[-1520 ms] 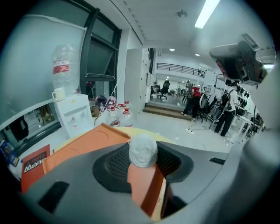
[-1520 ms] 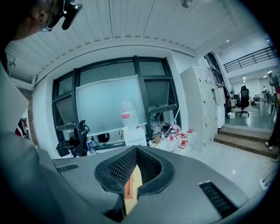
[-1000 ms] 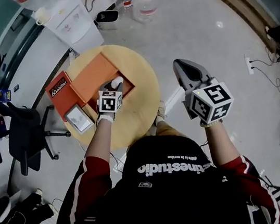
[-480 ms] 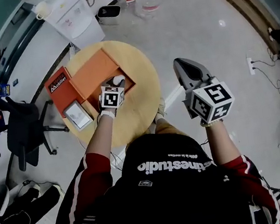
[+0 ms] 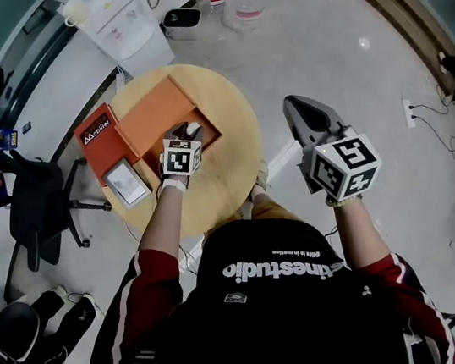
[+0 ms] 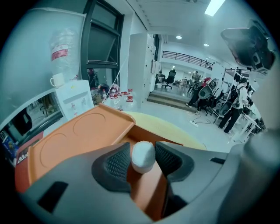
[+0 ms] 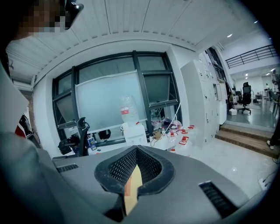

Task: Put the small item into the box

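The surface is hidden at its seven o'clock rim by the person's forearm. A small framed thing at eight o'clock of the orange box, perhaps a card, is too small to tell.

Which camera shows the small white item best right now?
Left gripper view: the white item sits large between the jaws of the left gripper, which have just been opening, over the orange box. Head view shows only a speck of it; right gripper view, nothing.
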The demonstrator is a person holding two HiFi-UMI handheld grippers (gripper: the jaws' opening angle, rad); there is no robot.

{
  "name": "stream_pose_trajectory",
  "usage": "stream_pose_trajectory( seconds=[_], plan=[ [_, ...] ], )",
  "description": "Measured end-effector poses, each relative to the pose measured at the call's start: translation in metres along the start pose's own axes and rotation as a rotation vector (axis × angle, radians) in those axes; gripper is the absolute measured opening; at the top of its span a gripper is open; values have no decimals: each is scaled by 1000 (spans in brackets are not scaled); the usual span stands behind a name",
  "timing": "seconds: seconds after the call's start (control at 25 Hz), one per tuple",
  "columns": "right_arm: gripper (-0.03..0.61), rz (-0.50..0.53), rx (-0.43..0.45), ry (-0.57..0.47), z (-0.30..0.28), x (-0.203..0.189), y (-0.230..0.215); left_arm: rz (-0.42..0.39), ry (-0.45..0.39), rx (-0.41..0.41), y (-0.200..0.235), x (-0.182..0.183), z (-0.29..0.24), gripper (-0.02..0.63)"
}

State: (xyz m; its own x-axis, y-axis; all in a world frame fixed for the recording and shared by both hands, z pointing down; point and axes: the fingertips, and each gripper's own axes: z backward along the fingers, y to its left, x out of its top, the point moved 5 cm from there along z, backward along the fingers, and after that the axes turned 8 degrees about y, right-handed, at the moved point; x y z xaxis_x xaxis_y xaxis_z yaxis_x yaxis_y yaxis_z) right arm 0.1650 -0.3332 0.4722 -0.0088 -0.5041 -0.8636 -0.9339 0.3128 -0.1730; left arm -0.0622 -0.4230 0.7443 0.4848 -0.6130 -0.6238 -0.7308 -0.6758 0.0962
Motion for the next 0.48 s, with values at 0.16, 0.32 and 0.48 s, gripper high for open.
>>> stream_pose_trajectory(
  seconds=[0.16,0.32,0.48],
  plan=[
    [26,10,11,-2,1,1,8,19,-26,9,4,2,12,189],
    [27,15,18,-13,6,4,17,43,-59,14,7,4,22,189],
    [28,24,13,-30,17,6,24,58,-95,15,4,5,33,189]
  ],
)
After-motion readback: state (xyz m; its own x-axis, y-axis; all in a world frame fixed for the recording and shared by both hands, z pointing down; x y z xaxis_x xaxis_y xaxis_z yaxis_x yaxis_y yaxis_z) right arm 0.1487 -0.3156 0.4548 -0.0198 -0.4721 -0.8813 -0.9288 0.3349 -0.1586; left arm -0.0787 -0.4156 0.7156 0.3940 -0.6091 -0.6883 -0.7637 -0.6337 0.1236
